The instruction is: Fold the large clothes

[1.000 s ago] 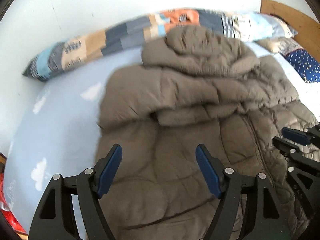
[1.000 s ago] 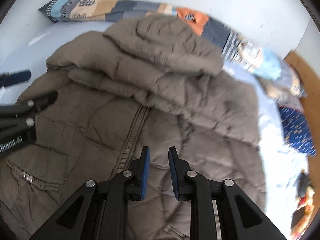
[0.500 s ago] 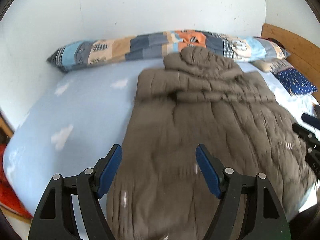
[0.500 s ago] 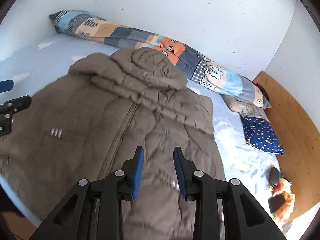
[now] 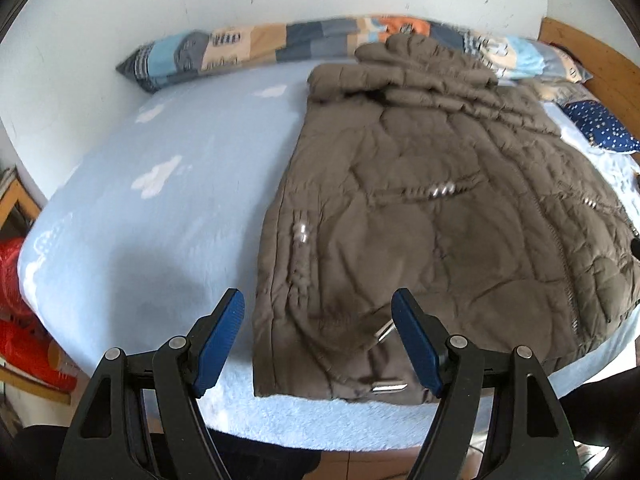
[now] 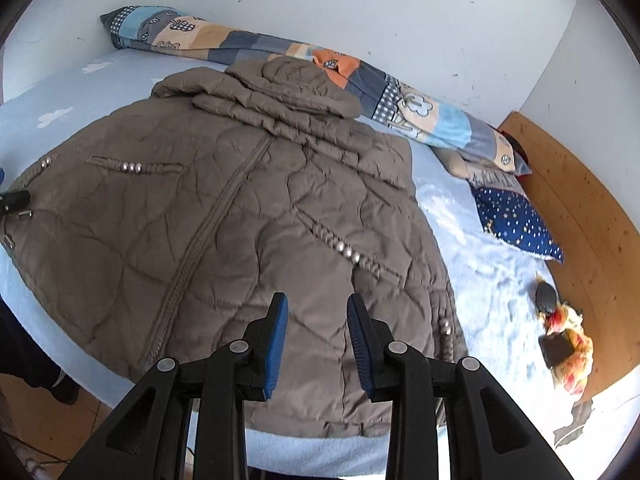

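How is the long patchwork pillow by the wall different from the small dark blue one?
The long patchwork pillow stretches along the white wall behind the brown quilted jacket, while the small dark blue pillow lies beside the wooden headboard. The patchwork one mixes orange, tan, grey and light blue squares; the blue one is a single colour with tiny dots. The jacket's hood reaches the patchwork pillow; the blue pillow lies apart from the jacket. Both rest on the light blue bedsheet.

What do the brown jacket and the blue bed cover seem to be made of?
Jacket: probably thin matte synthetic cloth over soft filling; stitched lines puff it into padded cells, with small shiny metal studs. Bed cover: seemingly soft fleece or plush; its surface looks fuzzy, especially along the near edge.
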The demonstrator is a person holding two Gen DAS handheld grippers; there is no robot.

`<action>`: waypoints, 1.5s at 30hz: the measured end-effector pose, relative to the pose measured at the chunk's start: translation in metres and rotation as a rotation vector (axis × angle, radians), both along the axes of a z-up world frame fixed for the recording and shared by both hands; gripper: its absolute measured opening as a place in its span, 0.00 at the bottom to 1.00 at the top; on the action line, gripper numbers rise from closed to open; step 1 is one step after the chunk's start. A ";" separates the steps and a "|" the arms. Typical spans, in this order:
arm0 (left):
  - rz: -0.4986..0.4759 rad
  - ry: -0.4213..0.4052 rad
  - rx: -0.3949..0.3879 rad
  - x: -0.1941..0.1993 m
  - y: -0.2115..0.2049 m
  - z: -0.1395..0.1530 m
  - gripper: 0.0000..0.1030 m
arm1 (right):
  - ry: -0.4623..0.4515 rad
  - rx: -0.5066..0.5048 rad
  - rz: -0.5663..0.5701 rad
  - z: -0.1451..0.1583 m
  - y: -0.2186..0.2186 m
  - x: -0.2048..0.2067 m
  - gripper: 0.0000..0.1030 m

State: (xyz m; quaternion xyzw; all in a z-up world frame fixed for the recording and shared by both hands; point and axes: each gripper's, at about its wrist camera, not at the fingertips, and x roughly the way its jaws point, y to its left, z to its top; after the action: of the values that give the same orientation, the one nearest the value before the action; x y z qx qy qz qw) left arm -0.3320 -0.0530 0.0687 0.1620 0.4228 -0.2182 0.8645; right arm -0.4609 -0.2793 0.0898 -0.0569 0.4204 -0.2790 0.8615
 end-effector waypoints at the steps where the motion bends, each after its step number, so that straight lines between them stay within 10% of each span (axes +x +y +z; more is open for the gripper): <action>1: 0.006 0.016 0.009 0.002 0.001 -0.005 0.73 | 0.004 0.005 -0.002 -0.002 -0.001 -0.001 0.32; 31: 0.109 0.081 -0.028 0.031 0.031 -0.022 0.78 | 0.040 0.162 -0.104 -0.038 -0.045 -0.023 0.35; 37: 0.139 0.108 -0.109 0.038 0.048 -0.010 0.78 | -0.162 0.339 -0.231 -0.008 -0.107 -0.068 0.53; 45: 0.236 0.358 -0.299 0.065 0.084 -0.026 0.79 | -0.343 0.752 -0.476 -0.041 -0.192 -0.140 0.55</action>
State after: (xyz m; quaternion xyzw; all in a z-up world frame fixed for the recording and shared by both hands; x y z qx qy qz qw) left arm -0.2668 0.0311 0.0425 -0.0594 0.5479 -0.2013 0.8098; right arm -0.6007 -0.4713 0.0489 0.4036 0.3452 -0.3025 0.7915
